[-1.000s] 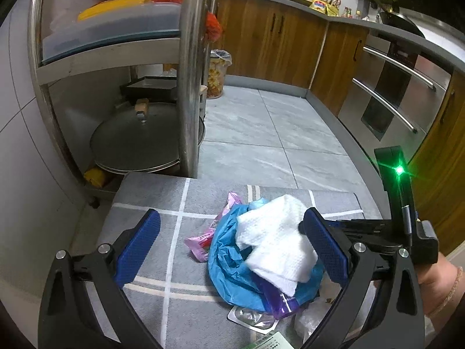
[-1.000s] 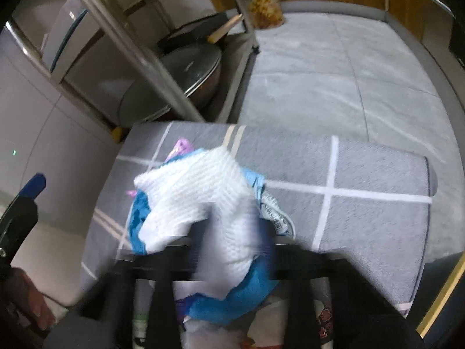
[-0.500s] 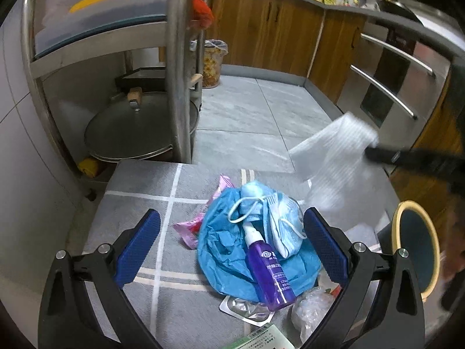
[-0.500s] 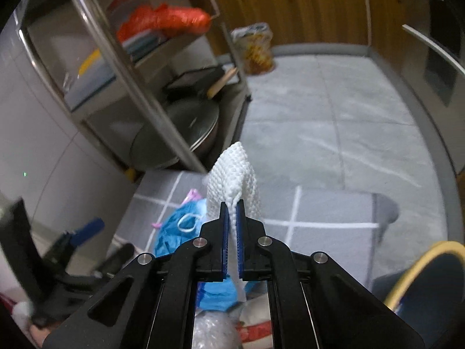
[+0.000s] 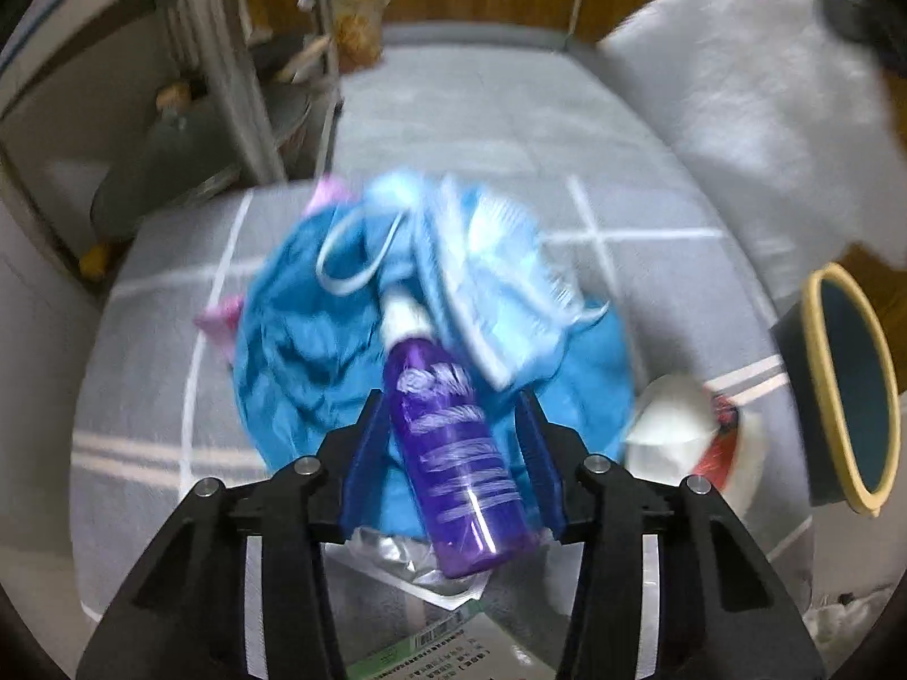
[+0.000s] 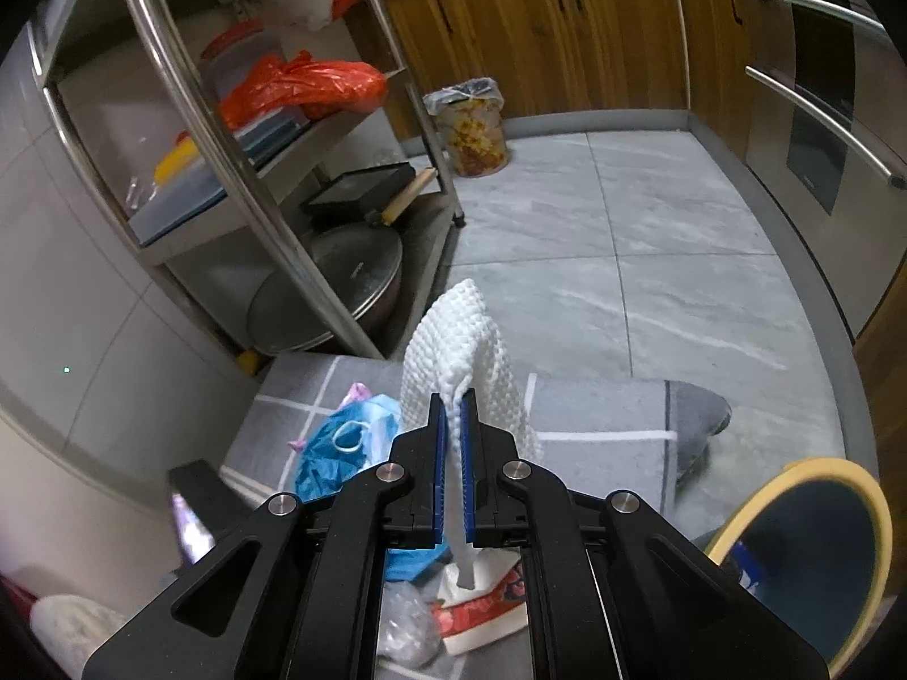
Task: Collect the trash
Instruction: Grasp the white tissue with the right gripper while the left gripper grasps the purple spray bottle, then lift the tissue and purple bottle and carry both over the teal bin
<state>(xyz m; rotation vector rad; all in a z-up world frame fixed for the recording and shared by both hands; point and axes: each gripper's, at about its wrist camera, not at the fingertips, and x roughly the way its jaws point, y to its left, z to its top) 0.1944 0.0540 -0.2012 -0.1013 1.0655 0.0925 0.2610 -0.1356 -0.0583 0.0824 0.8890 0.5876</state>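
My right gripper (image 6: 452, 402) is shut on a white textured paper towel (image 6: 460, 334) and holds it up above the grey mat; the towel also shows at the top right of the left wrist view (image 5: 754, 96). My left gripper (image 5: 450, 419) is low over the trash pile, its blue pads on either side of a purple spray bottle (image 5: 453, 447) with small gaps; the view is blurred. The bottle lies on a blue plastic bag (image 5: 317, 340) beside a light blue face mask (image 5: 493, 272). A dark bin with a yellow rim (image 6: 805, 561) stands at the right.
A pink wrapper (image 5: 218, 320), a foil blister pack (image 5: 408, 561), a tissue pack (image 6: 482, 612) and clear plastic (image 6: 405, 632) lie on the grey checked mat (image 5: 147, 374). A steel rack (image 6: 238, 170) with pans stands at the left. Wooden cabinets (image 6: 567, 28) line the back.
My left gripper has dropped towards the pile and narrowed around the purple bottle. My right gripper has lifted the white towel higher and to the right, near the bin.
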